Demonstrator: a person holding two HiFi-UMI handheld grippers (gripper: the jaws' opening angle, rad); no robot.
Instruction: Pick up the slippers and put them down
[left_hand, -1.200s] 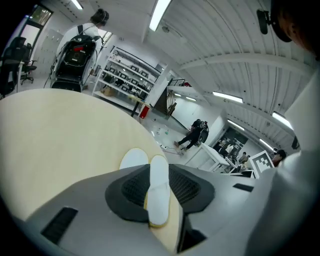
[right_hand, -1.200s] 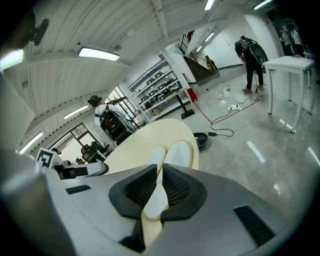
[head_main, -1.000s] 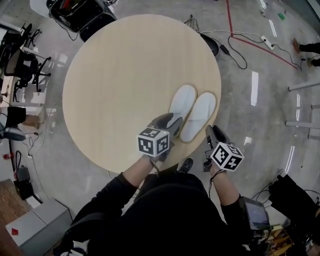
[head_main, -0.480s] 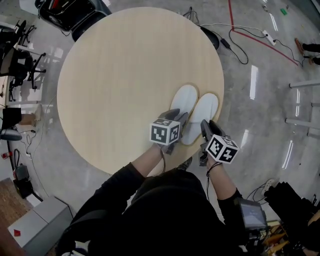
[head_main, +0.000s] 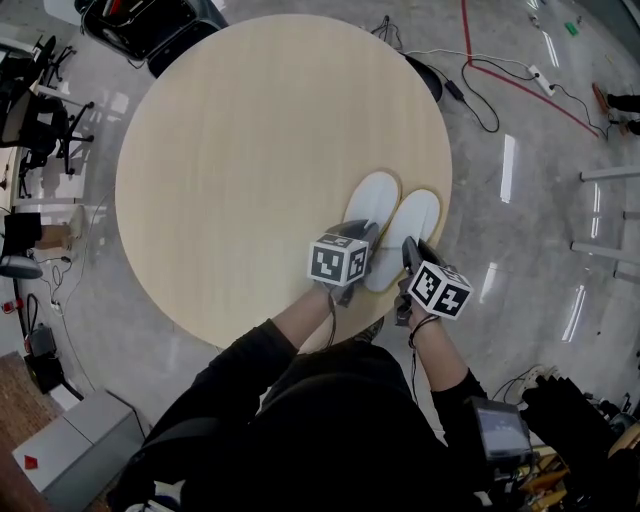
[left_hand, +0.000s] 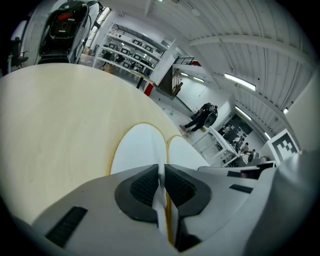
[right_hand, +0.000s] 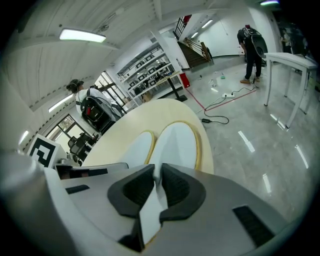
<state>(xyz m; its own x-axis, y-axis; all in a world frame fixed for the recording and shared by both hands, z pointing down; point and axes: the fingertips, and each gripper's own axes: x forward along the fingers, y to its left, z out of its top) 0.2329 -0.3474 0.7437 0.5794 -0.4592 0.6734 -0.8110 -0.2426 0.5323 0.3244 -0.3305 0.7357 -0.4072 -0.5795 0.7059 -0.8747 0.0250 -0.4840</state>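
While the two white slippers (head_main: 380, 200) are lying side by side near the person's edge of the round surface (head_main: 250, 150), the left gripper (head_main: 364, 234), jaws having just been closing, is pinching the heel end of the left slipper (left_hand: 137, 150), and the right gripper (head_main: 408, 246), likewise just closing, is pinching the right slipper (right_hand: 176, 142) at its heel.

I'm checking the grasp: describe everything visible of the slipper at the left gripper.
The left slipper is white, flat and soft-looking, with a tan sole rim. It lies on the round table near its close edge, beside the right slipper. The left gripper, whose jaws have just been closing, pinches its near end.
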